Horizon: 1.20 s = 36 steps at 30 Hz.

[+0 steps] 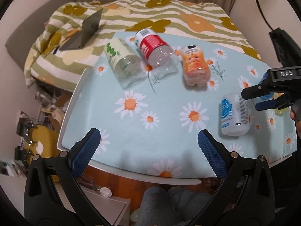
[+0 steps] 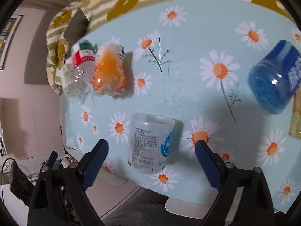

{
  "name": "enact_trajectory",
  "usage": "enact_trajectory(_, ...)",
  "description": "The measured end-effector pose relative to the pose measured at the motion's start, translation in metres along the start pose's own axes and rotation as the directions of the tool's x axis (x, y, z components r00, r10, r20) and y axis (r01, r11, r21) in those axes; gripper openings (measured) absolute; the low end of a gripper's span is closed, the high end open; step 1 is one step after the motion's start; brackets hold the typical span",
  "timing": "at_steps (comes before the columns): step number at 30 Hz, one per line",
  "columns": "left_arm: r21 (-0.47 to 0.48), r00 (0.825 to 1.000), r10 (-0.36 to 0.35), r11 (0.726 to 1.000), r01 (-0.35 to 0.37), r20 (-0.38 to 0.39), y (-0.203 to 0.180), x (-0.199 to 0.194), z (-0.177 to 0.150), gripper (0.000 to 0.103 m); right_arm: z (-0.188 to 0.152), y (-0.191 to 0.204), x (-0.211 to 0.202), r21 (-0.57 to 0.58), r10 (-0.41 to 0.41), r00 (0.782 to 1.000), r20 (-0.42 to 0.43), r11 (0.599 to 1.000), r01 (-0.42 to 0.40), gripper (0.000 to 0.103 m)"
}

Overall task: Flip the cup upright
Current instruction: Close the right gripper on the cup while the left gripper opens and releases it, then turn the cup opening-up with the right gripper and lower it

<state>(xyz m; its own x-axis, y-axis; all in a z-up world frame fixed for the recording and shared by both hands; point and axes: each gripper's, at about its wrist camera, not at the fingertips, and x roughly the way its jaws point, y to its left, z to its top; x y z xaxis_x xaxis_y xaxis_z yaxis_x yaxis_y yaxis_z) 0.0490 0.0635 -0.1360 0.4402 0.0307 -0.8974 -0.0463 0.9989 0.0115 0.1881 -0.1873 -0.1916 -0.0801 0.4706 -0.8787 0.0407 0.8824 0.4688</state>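
Your target is the translucent white plastic cup with a blue round label and fine printed text (image 2: 150, 146), standing mouth-down on the daisy-print light-blue tablecloth (image 2: 197, 86) near the table's front edge. In the right wrist view it sits just ahead of your right gripper (image 2: 151, 150), roughly centred between the two blue pads, which are spread wide and hold nothing. Your left gripper (image 1: 148, 141) is also spread wide and empty, hanging over bare cloth near the front edge, with the cup off to its right.

Judge the cup as light, thin-walled and somewhat flexible. The wall looks smooth and probably slippery under its printed label, so a hard squeeze may buckle it, and a loose one may let it spin or slide. Take it across the middle of the side wall, pads on opposite sides, firmly enough to lift and rotate. Being empty, it should tip easily if nudged before you close.

Count what lies on the cloth: one white cup; three cut bottle cups lying close together at the far left, namely a green-labelled clear one (image 1: 122, 60), a red-labelled clear one (image 1: 156, 47) and an orange-tinted one (image 1: 195, 67); one blue plastic cup (image 2: 272, 79); and one yellowish translucent container (image 2: 295, 118), only partly visible at the right edge.
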Motion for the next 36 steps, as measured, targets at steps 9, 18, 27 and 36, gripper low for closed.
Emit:
enact_trajectory(9,-0.038,0.999,-0.011,0.999,0.01,-0.03,0.025,0.018,0.004,0.103,0.017,-0.003,0.027,0.071,0.001,0.997,-0.079,0.997,0.005,0.072)
enact_trajectory(18,-0.026,0.999,-0.017,1.0,0.017,-0.028,0.03,0.018,0.007,0.103,0.016,-0.004,0.034,0.088,0.019,0.996,-0.093,0.996,-0.011,0.053)
enact_trajectory(27,0.003,0.999,-0.035,0.999,0.035,0.024,0.031,0.0,0.013,0.103,-0.013,0.014,-0.028,0.0,0.019,0.969,0.246,1.0,-0.02,0.051)
enact_trajectory(36,0.033,0.998,-0.035,0.999,0.034,0.045,0.039,-0.002,0.004,0.103,-0.07,0.026,-0.018,-0.015,-0.134,0.707,0.694,0.98,0.2,0.051)
